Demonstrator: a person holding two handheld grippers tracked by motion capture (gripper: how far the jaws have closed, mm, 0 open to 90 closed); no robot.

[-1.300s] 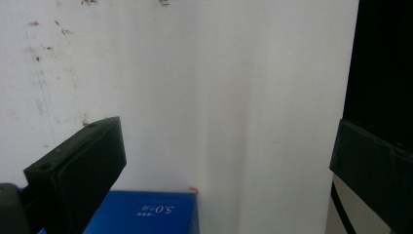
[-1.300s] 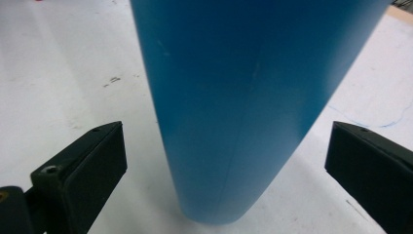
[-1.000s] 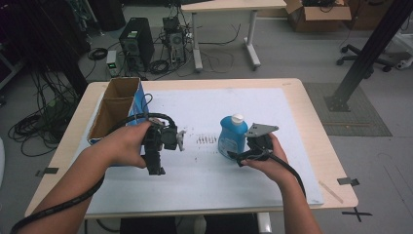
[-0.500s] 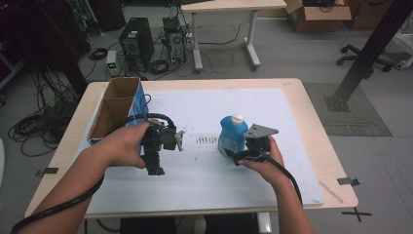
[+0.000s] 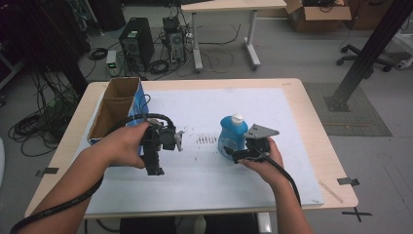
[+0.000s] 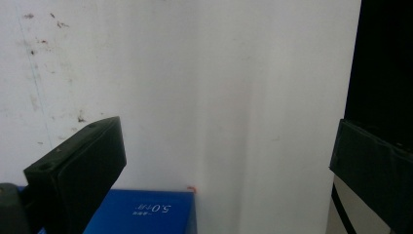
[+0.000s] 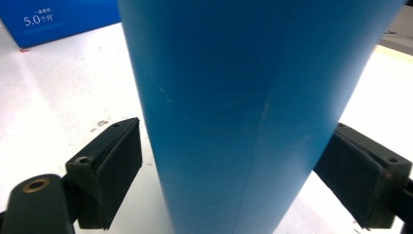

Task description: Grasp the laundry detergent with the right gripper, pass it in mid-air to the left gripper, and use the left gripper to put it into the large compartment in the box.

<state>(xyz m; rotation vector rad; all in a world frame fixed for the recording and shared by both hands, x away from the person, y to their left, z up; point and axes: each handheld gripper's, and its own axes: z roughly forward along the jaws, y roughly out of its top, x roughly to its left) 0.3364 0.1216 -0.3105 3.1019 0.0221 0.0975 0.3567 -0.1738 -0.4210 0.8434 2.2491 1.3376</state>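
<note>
A blue bottle (image 5: 233, 136) with a white cap stands upright on the white mat, right of centre. My right gripper (image 5: 230, 154) reaches it from the right, low on its body. In the right gripper view the bottle (image 7: 243, 97) sits between the jaws of my right gripper (image 7: 229, 180). The jaws have just been closing and both pads now meet its sides. My left gripper (image 5: 157, 165) hangs left of centre, pointing down at the mat. In its own view the left gripper (image 6: 229, 165) is open with bare mat between the jaws.
An open cardboard box (image 5: 114, 109) with a blue side stands at the mat's left edge, next to my left hand; its blue corner (image 6: 146, 212) lies just under the left jaw. Faint dark marks (image 5: 207, 140) dot the mat (image 5: 214, 195) between the grippers.
Both hands stay where they were, and the bottle has not shifted. The high view is too coarse to show the right jaws moving.
</note>
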